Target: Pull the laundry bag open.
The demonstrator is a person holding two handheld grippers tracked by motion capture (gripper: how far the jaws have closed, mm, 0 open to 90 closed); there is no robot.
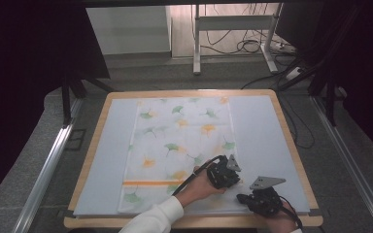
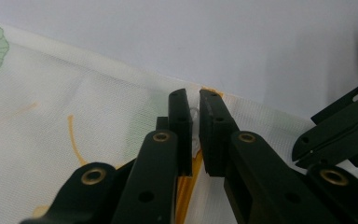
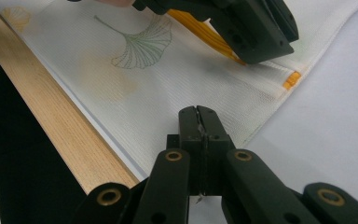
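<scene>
A white cloth (image 1: pixel 179 141) printed with green and orange ginkgo leaves lies flat on a pale blue mat (image 1: pixel 262 136). An orange stripe (image 1: pixel 145 183) crosses its near end. My left gripper (image 1: pixel 233 183) sits at the cloth's right edge by that stripe. In the left gripper view its jaws (image 2: pixel 194 100) pinch a small ridge of the cloth (image 2: pixel 74 107). My right gripper (image 1: pixel 239 197) is at the near right corner. In the right gripper view it (image 3: pixel 198 109) is shut, with a sliver of the cloth (image 3: pixel 144 84) between the pads. The left gripper (image 3: pixel 242 32) lies just beyond.
The mat covers a wooden tabletop (image 1: pixel 92 145) whose near edge (image 3: pixel 60 126) runs close beside my right gripper. Metal rails (image 1: pixel 48 165) flank the table. A white desk frame (image 1: pixel 233 29) and floor cables (image 1: pixel 252 46) stand behind it.
</scene>
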